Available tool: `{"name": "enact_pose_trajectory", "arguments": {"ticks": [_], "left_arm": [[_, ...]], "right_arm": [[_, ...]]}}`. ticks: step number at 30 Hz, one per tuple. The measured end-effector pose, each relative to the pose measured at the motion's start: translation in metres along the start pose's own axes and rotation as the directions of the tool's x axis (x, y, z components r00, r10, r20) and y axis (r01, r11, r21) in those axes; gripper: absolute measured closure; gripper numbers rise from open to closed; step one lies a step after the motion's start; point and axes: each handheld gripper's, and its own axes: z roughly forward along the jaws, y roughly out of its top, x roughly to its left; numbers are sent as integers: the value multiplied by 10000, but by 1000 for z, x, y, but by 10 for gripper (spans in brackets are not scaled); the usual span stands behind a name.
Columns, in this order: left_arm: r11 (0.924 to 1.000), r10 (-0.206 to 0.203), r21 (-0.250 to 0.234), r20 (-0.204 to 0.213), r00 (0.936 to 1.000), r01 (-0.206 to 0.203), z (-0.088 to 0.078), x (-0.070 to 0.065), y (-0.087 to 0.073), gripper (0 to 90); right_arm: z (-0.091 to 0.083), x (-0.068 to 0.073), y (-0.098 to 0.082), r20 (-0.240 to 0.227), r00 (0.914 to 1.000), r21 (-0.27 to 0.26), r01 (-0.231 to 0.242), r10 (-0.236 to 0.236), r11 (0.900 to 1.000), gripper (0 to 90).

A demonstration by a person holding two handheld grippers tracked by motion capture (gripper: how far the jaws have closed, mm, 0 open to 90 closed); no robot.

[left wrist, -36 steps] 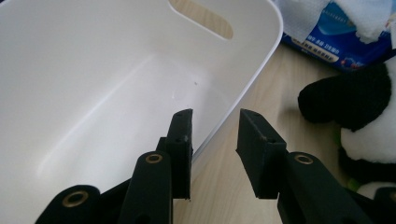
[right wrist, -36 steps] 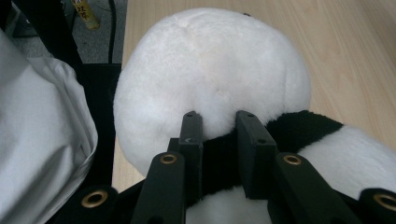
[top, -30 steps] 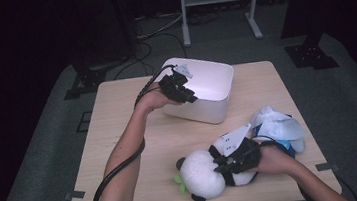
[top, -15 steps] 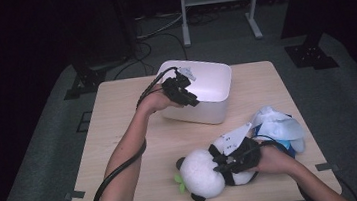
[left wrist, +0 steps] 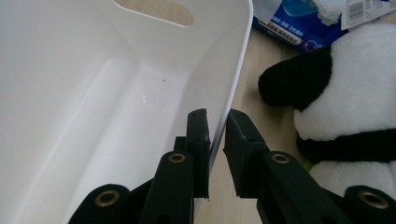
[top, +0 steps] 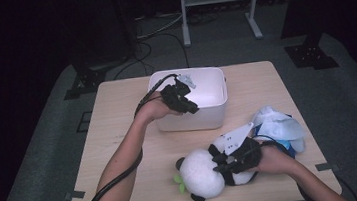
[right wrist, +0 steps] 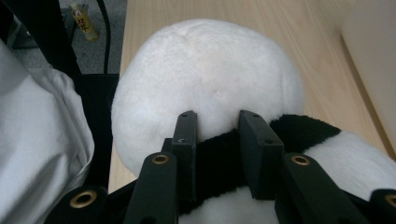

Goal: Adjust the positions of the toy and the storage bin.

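Left gripper [left wrist: 215, 123] fingers clamped on white bin [top: 210, 84] rim, right gripper [right wrist: 217, 128] fingers pinching plush panda [top: 202, 173] at black neck band, just easing wider, round white head.

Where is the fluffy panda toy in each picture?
High view: panda toy lies at the table's near edge, under the right gripper.
Left gripper view: at the right edge, beside the white bin.
Right gripper view: center, between the jaws.
Shared landmark: the white bin.

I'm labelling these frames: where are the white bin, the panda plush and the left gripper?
white bin [top: 191, 119]: high view, near wall.
panda plush [top: 199, 172]: high view, white head.
left gripper [left wrist: 215, 135]: left gripper view, between its fingertips, astride the bin's wall.
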Motion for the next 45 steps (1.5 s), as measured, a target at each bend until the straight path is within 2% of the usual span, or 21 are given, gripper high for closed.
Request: {"name": "enact_pose_trajectory", "arguments": {"ticks": [11,20,21,25,27,35,40,45], "left_arm": [[9999,145,92,112,9998,-146,-8,-20,-10,791],[10000,30,-7,193,9998,-30,-11,-34,-16,790],[10000,30,0,218,9998,-30,-12,-35,-17,790],[10000,7,-42,264,9997,-5,-13,-40,-19,790],[10000,67,-20,270,9996,-67,-14,-42,-20,791],[9999,43,-102,467,9989,-39,-16,-47,-24,791],[9999,-2,-130,484,9988,9,-16,-49,-25,790],[9999,-27,-145,480,9988,34,-16,-50,-26,781]], "right_arm": [[-2,-1,1,140,9999,-165,-69,71,9998,637],[-4,0,5,263,9996,-382,-71,81,9992,528],[-4,0,6,298,9996,-361,38,-27,9993,511],[-4,0,10,240,9995,-179,203,-199,9996,441],[-4,-1,12,167,9989,-1,441,-441,9990,409],[3,-6,20,-242,9938,694,1097,-1082,9915,324],[14,-6,26,-320,9892,1345,1459,-1429,9801,323],[26,-6,31,-452,9890,1769,1467,-1409,9732,328]]}}
